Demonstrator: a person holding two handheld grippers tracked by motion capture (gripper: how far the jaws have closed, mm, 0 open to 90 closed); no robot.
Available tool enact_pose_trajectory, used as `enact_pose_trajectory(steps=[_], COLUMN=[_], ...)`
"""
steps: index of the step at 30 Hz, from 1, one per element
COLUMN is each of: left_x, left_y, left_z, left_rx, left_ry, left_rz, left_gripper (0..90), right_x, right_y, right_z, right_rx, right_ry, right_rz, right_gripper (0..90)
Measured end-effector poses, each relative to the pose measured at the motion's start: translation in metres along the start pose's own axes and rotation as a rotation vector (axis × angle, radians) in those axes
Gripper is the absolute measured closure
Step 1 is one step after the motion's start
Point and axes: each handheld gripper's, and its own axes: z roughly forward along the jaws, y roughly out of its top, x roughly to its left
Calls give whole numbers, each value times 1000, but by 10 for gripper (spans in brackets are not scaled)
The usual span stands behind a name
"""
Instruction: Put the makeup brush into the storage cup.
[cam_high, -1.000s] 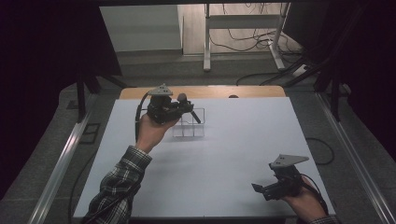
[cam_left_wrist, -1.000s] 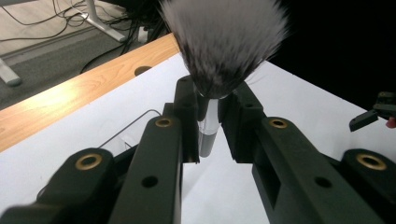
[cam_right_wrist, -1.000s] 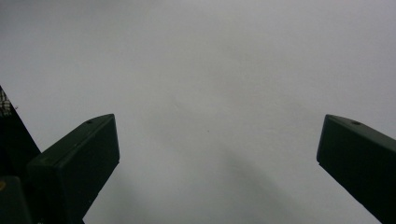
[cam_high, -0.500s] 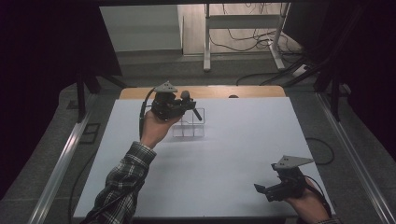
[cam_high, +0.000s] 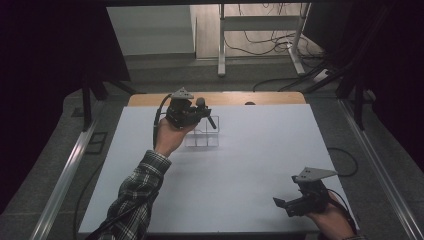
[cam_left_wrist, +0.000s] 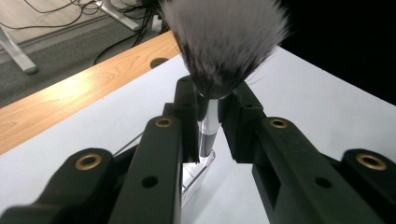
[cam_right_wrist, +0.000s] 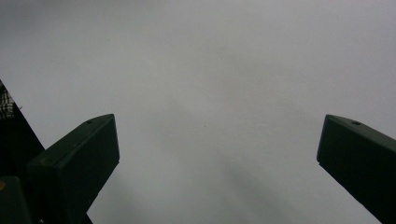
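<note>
1. Left gripper (cam_left_wrist: 211, 126) seen close in its own view, clamped on the silver ferrule of a makeup brush (cam_left_wrist: 219, 51), bristles fanned above the jaws.
2. From high up, held over a clear divided organizer (cam_high: 202, 138) on the white table (cam_high: 260, 150).
3. Organizer compartments apparently bare.
4. Right gripper (cam_high: 287, 206) spread wide, low near the table's front edge.

A white rectangular table top (cam_high: 260, 165) lies over a light wooden board (cam_high: 270, 97) whose far edge shows beyond it. Behind is grey carpeted floor (cam_high: 165, 75) with black cables (cam_high: 260, 42) looped round the white metal legs of a stand (cam_high: 222, 50). Dark curtains (cam_high: 45, 75) close both sides, and silver metal rails (cam_high: 65, 175) flank the table.
</note>
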Motion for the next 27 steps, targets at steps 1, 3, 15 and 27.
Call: enact_pose_trajectory(steps=[1, 3, 15, 27], left_x=[0, 1, 3, 3], left_y=[-1, -2, -9, -15], left_z=[1, 4, 15, 24], left_rx=[0, 1, 12, 21], left_ry=[0, 4, 28, 42], left_rz=[-3, -1, -16, -18], left_gripper=[765, 765, 765, 766], right_x=[0, 0, 0, 0], right_y=[0, 0, 0, 0], right_z=[0, 0, 0, 1], right_rx=[0, 0, 1, 9], right_ry=[1, 1, 1, -2], right_rz=[-1, -2, -1, -3], right_gripper=[0, 0, 0, 0])
